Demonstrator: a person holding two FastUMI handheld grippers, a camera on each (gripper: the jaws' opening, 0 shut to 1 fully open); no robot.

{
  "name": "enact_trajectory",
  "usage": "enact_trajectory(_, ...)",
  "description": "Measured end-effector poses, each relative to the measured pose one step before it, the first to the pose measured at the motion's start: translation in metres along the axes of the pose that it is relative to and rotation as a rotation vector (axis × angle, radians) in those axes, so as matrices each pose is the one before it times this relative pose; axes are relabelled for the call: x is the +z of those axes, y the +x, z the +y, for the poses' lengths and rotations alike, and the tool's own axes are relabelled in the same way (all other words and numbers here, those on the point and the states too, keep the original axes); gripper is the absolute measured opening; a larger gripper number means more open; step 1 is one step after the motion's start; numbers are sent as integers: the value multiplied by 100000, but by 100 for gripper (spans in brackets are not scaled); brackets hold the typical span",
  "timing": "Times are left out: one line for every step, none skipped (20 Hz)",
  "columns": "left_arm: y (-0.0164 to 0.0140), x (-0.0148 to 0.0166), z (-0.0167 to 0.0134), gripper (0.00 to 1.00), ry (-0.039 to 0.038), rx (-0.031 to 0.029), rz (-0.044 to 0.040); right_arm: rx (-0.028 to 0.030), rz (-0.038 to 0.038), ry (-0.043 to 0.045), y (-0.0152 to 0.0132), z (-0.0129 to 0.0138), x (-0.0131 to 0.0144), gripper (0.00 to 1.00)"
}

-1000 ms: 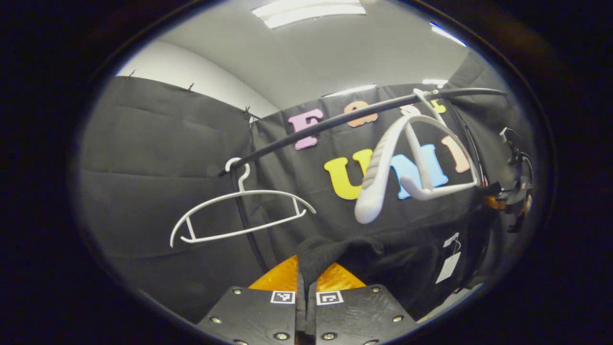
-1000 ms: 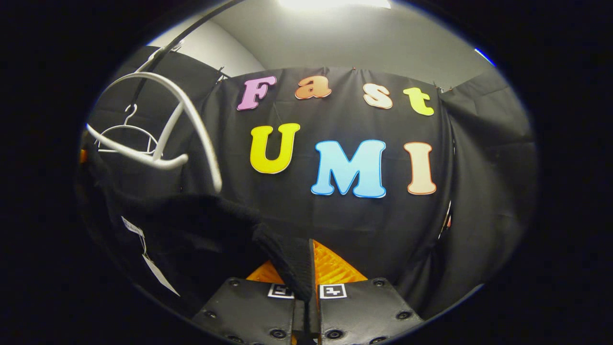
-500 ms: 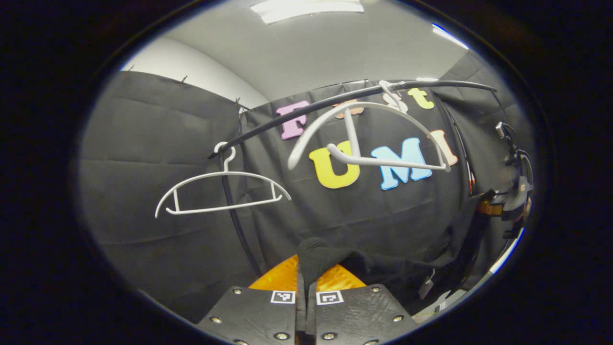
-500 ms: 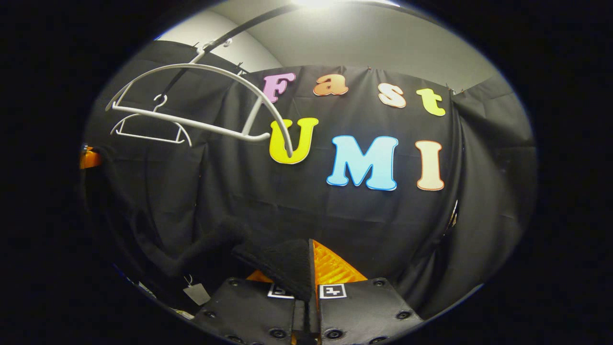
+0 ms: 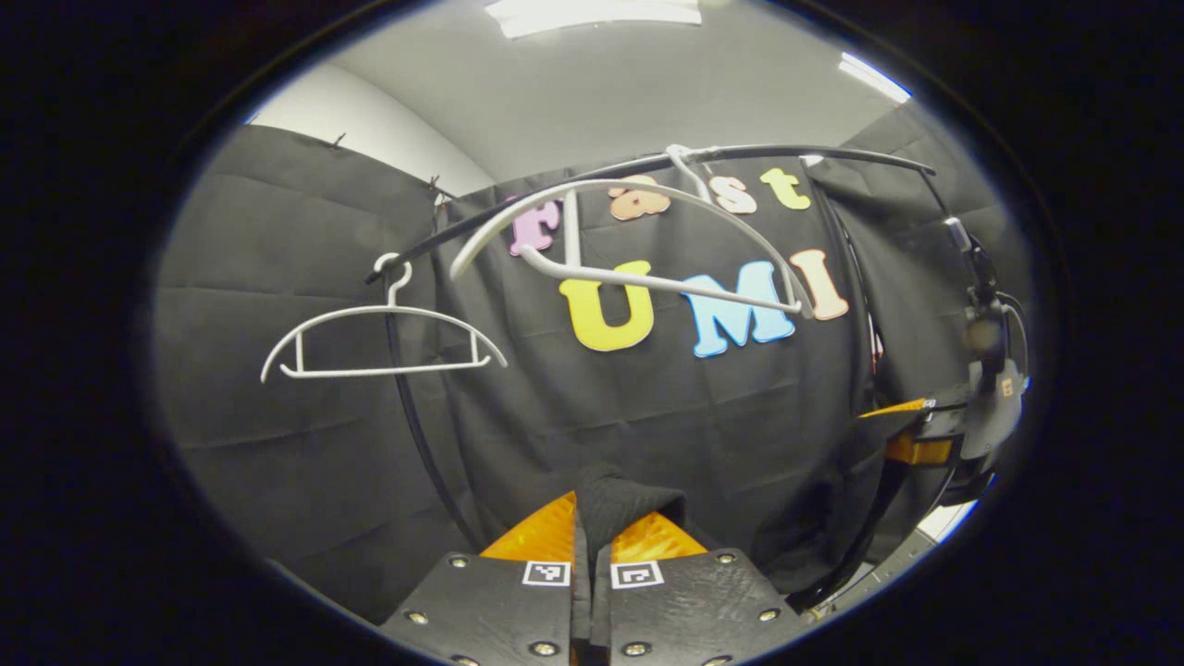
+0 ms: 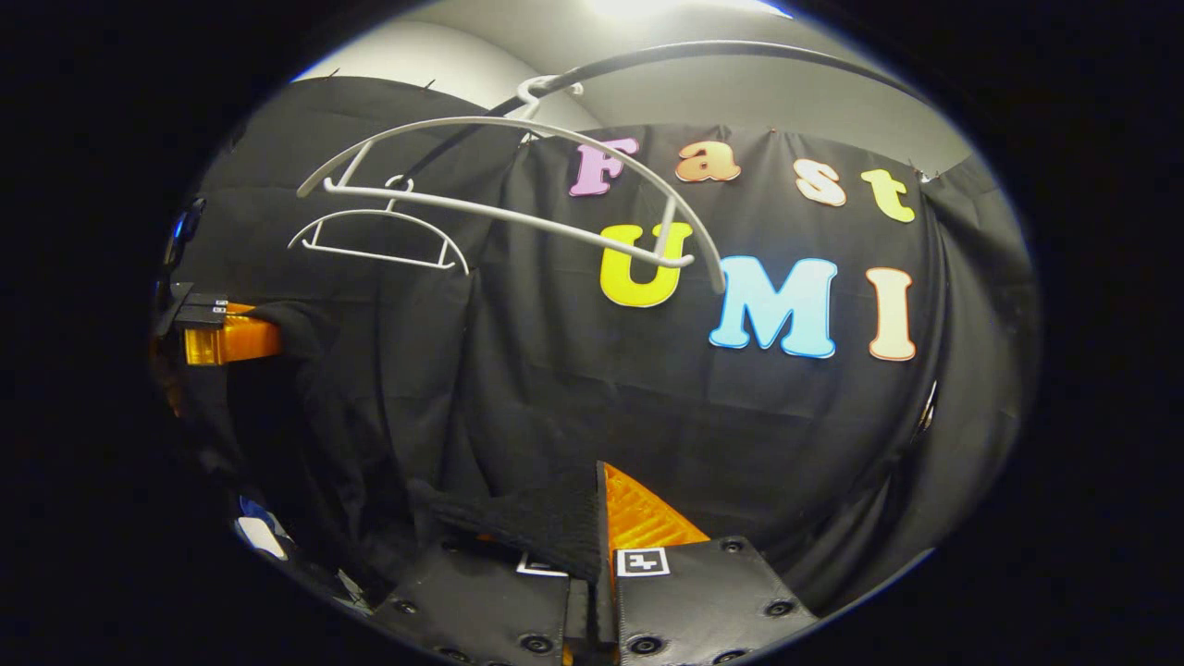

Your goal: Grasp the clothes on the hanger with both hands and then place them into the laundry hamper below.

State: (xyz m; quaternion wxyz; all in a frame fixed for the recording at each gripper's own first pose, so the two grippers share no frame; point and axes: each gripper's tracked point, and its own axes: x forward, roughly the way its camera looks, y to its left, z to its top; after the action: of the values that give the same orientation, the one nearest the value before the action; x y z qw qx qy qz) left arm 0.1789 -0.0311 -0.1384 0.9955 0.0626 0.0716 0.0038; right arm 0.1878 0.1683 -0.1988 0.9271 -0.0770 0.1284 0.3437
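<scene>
Both claws are clamped on the black garment [image 5: 638,499], and it hangs clear of the near hanger [image 5: 638,240], which sits bare on the rail [image 5: 814,153]. In the left gripper view the left claw [image 5: 590,546] has its jaws drawn tight together with a bunch of dark knit squeezed between them, well below the near hanger. The right claw [image 6: 597,555] is much the same in the right gripper view: jaws nearly closed, a fold of the same cloth caught in the slot. From there the left gripper's body can be picked out out past the hanger's left end, cloth trailing off it.

The far hanger [image 5: 379,338] hangs empty on the same rail, farther along from the near hanger.

So the lift-off step looks finished, and the carry-down is the step in hand. The garment is slung between the two claws, below the near hanger, sagging in the middle as far as the dark cloth against the dark booth wall lets anyone tell.

The hamper should lie beneath the near hanger. Next move, by my reading: lower both claws together, bring them closer so the cloth bunches, and let go only once it is over the opening.
</scene>
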Motion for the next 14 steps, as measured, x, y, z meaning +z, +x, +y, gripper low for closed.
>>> enact_trajectory(55,-493,-706,0,-1329,-795,857,1184,861,567,-289,724,-500,5)
enact_trajectory(424,-547,-579,0,-660,-372,881,884,1186,567,-45,688,-558,5)
enact_trajectory(374,-598,-877,0,-185,-703,987,776,1404,914,-88,494,-863,5)
enact_trajectory(529,-811,-1013,0,-261,-856,1467,664,1803,1261,86,279,-921,6)
enact_trajectory(556,-818,-911,0,-525,-1177,1670,569,2027,1345,144,393,-1013,6)
enact_trajectory(296,-1005,-744,0,-690,-879,1632,222,2133,1216,204,228,-1001,6)
enact_trajectory(181,-1089,-647,0,-729,-643,1730,75,2004,1035,-90,406,-1077,6)
enact_trajectory(-414,-1296,-484,0,-826,-285,2205,-43,1972,856,-97,465,-1010,6)
enact_trajectory(-166,-1115,-245,0,-729,48,2075,-5,2081,488,-112,435,-1215,6)
enact_trajectory(-357,-1292,-131,1,-804,7,1921,-30,2445,238,-86,417,-1062,6)
enact_trajectory(-140,-1015,-398,1,-532,-62,1912,101,2341,-19,-125,425,-1192,7)
enact_trajectory(586,-728,36,1,-451,17,2112,183,2376,-244,405,230,-1033,7)
enact_trajectory(527,-1075,66,1,-489,493,2306,-345,2657,-260,120,41,-993,7)
enact_trajectory(731,-1256,-231,1,-550,426,2220,-196,2625,94,358,-69,-1007,7)
